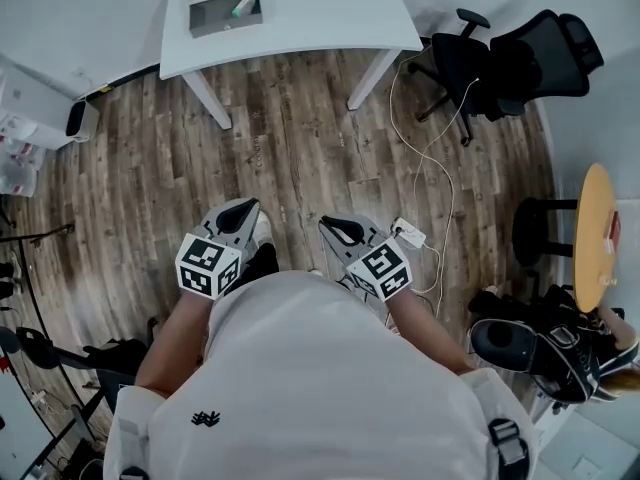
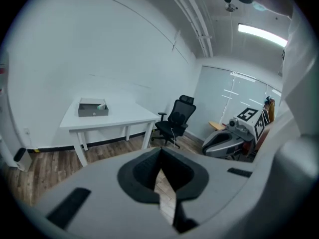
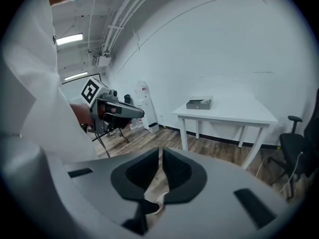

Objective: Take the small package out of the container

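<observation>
Plainly the small package [image 1: 243, 4], a white and green thing, lies inside the grey open-topped container [image 1: 222, 13], toward its right end in the head view; the container stands on the white table [image 1: 320, 8], near the table's left end; the table is well apart from the person, across a stretch of wood-plank floor [image 1: 300, 158]; a black office chair [image 1: 505, 58] stands off the table's right corner. Both tools are held low and close to the body; the left gripper [image 1: 243, 208] has its jaws together with nothing between them; the right gripper [image 1: 327, 224] is likewise closed and empty; each points across the floor toward the table. By my reading the step in hand is the approach, with no reach begun; the next move calls for walking up to the table, parting one gripper's jaws, and bringing them down over the package from above without knocking the container's wall.
</observation>
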Demonstrator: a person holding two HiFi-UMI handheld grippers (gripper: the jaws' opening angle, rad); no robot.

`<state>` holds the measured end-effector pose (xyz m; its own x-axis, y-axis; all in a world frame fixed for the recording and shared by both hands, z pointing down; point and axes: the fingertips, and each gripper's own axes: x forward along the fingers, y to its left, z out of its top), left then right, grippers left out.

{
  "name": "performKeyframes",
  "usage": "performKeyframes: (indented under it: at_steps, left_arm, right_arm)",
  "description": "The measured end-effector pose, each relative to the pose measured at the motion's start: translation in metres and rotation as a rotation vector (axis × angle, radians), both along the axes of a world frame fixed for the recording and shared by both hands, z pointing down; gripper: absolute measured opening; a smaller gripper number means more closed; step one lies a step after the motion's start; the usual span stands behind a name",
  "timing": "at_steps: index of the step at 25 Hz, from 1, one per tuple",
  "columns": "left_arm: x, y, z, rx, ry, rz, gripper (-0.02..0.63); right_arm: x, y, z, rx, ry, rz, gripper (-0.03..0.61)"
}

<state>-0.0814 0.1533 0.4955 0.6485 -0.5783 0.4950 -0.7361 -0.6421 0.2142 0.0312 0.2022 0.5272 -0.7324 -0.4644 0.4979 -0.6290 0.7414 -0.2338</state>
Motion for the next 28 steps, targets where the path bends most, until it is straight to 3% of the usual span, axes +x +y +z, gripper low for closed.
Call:
performKeyframes:
  at_steps: [7,12,20,28]
  left_arm:
    - [-0.056,-0.084,-0.003,0.019,-0.021,0.014,0.008]
    - [-0.076,-0.127,-0.002,0.018,-0.016,0.017,0.009]
    - [-0.075,-0.192,0.004,0.023,-0.031,-0.023,0.055]
    - [-0.071,-0.284,0.007,0.017,-0.087,-0.131,0.077]
  right_arm:
    - [-0.058,-0.087,-0.016,0.033,0.015,0.034,0.011]
    - [-0.08,-0.128,-0.026,0.042,0.031,0.046,0.011]
    - [-0.081,-0.19,-0.016,0.026,0.028,0.012,0.011]
    - [-0.061,-0.286,-0.019,0.035,-0.014,-0.071,0.011]
